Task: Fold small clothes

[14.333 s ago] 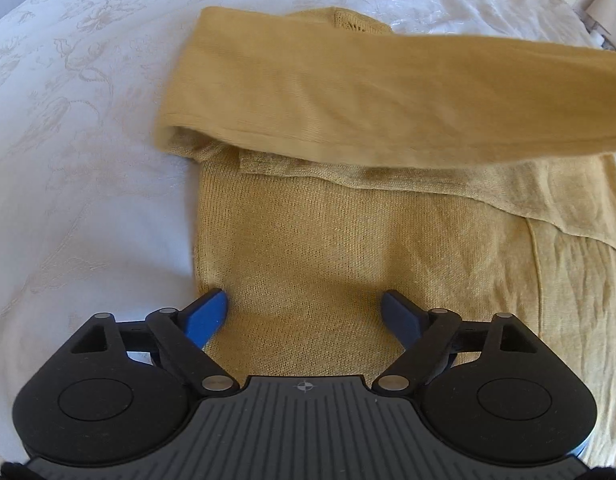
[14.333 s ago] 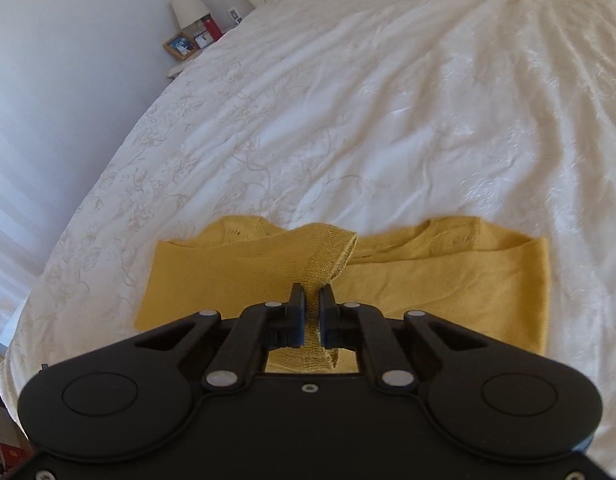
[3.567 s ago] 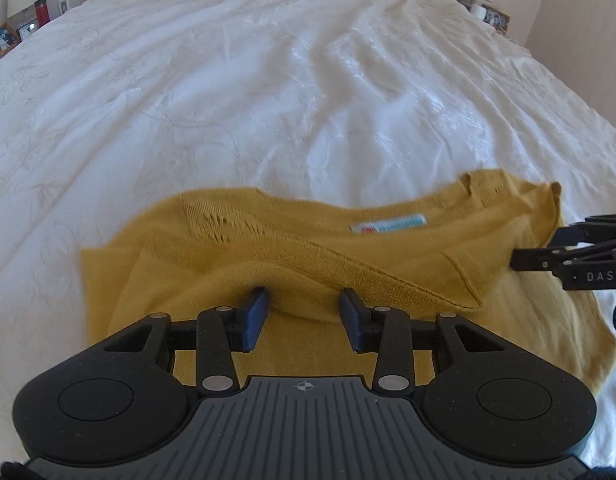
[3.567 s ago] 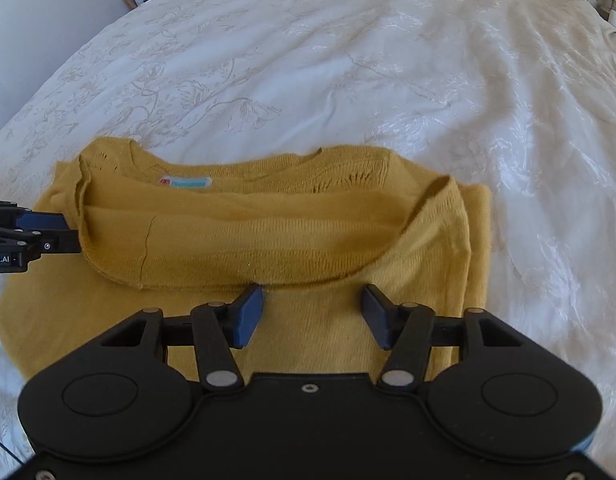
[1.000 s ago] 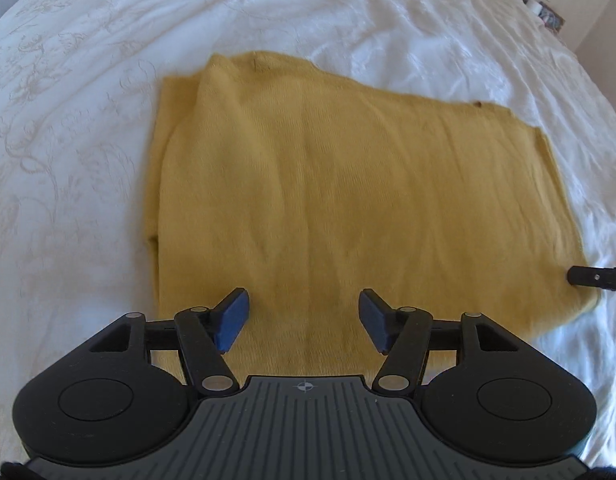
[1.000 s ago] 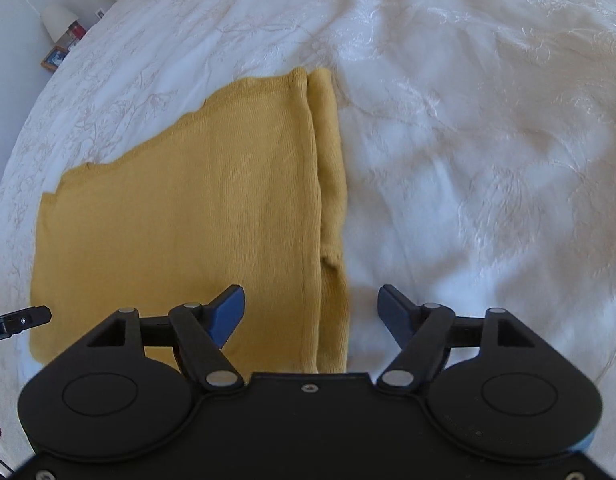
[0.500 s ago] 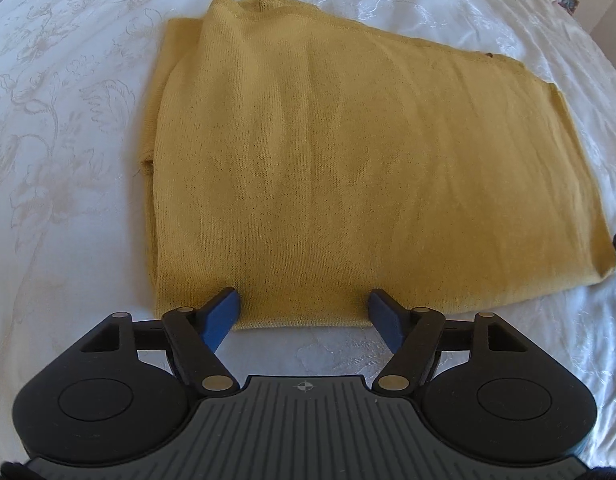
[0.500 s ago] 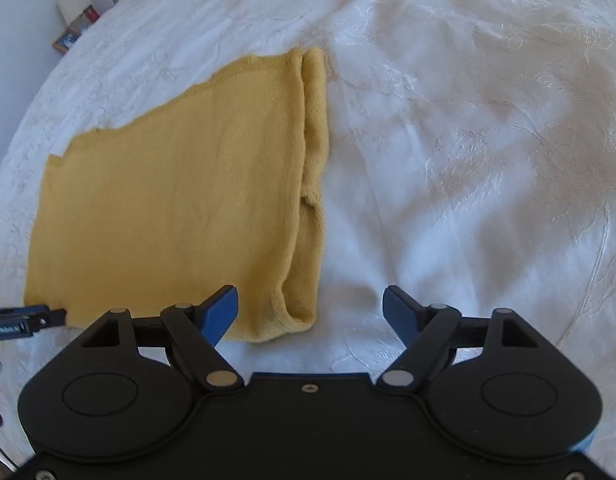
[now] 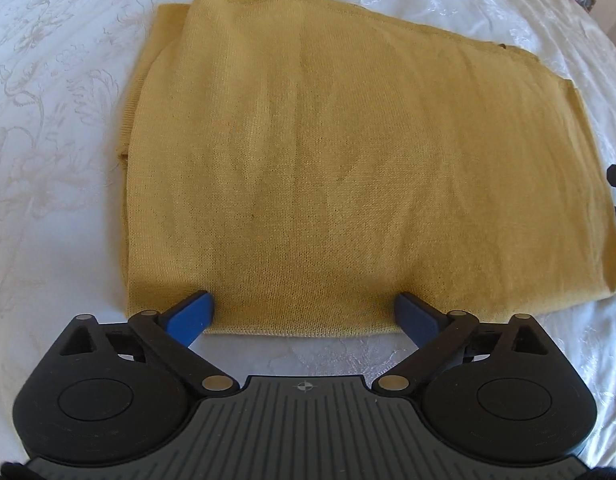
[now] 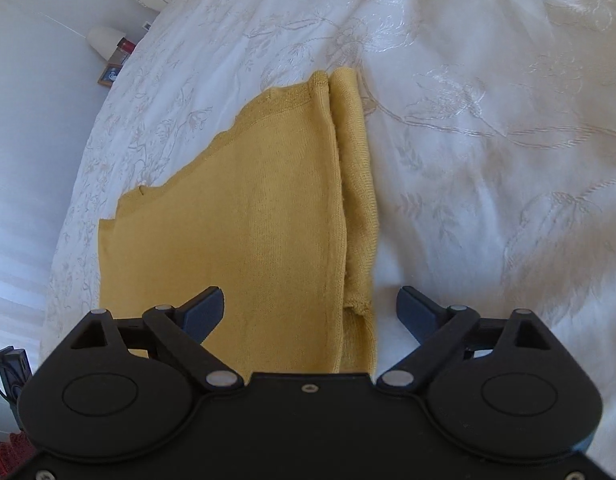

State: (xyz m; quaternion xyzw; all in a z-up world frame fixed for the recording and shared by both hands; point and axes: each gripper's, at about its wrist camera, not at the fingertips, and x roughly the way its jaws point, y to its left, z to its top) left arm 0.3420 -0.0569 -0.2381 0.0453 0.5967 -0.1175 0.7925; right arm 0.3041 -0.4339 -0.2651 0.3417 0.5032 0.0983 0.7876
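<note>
White bedspread (image 9: 47,160), folded sweater (image 9: 348,160), near hem exposed

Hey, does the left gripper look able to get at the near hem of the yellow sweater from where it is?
Probably yes. The left gripper hangs right over the sweater's near hem, its jaws opening wide with the hem between them, unpinched. Nothing lies on that edge, only bare bedspread around it.

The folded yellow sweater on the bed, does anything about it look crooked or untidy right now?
Slightly. In the right wrist view the yellow sweater has an under layer sticking out past the top layer's right edge, with a small pucker near its lower end. The far edge is also stepped, not straight. Otherwise it lies flat on the white bedspread.
</note>
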